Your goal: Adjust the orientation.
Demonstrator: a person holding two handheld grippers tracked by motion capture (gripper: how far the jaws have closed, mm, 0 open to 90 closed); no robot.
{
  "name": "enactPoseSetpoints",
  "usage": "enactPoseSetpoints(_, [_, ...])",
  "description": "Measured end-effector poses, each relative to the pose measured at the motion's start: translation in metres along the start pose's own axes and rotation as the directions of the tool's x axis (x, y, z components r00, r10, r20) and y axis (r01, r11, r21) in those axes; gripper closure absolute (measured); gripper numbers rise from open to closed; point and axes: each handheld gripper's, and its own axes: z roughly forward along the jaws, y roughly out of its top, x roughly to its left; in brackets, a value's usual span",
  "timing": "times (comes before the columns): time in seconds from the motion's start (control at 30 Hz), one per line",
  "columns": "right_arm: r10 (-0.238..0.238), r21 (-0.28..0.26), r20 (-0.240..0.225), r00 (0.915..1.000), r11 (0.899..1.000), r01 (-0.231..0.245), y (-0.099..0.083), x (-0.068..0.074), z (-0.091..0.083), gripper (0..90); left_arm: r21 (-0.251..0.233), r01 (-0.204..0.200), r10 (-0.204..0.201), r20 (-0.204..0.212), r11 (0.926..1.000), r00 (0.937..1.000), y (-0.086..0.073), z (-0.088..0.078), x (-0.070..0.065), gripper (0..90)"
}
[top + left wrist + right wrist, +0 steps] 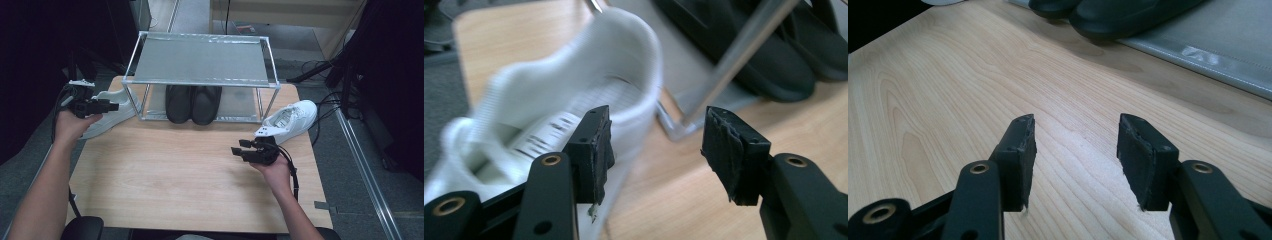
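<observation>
At the far left of the table point(200, 180), my left gripper point(114, 106) sits level in my hand, pointing at the white sneaker point(111, 111) that lies on the table's left edge, just beside the rack's left leg. In the left gripper view that sneaker point(574, 100) is blurred; my left pad point(594, 145) stands in front of its collar and insole, and the right pad is over bare wood, so the heel wall lies roughly between the jaws. The jaws are apart and I cannot see either pad pressing on the shoe.

Next comes the metal shoe rack point(200, 62), standing at the back of the table with a grey mesh top shelf. A pair of black shoes point(193, 104) sits side by side on its lower shelf, toes toward me.

Further right, my right gripper point(239, 147) hovers low over the wood, pointing left toward the middle of the table. In the right gripper view its jaws stand wide apart with only wood grain between them; it holds nothing. Just behind that hand lies the second white sneaker point(291, 120), at the rack's right front leg, its opening facing my hand.
</observation>
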Motion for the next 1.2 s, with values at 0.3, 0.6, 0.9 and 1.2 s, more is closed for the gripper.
enactPoseSetpoints(0.3, [0.010, 0.000, 0.026, 0.9996, 1.000, -0.010, -0.007, -0.002, -0.007, 50.9, 0.010, 0.001, -0.001, -0.036, 1.0000, 0.9993, 0.007, 0.001, 0.015, 46.8])
enactPoseSetpoints(0.6, [0.025, 0.004, 0.046, 0.9986, 1.000, -0.025, -0.014, -0.003, -0.014, 50.9, -0.014, 0.048, -0.048, -0.001, 0.9987, 0.9988, -0.012, 0.024, 0.033, 45.6])
enactPoseSetpoints(0.9, [0.034, 0.007, 0.055, 0.9979, 0.999, -0.034, -0.017, -0.005, -0.014, 50.9, -0.016, 0.035, -0.035, 0.039, 0.9992, 0.9986, -0.016, 0.031, 0.037, 43.0])
enactPoseSetpoints(1.2, [0.032, -0.001, 0.058, 0.9978, 0.999, -0.032, -0.015, -0.005, -0.014, 50.7, 0.015, -0.030, 0.029, 0.075, 0.9994, 0.9967, -0.015, 0.026, 0.031, 70.0])
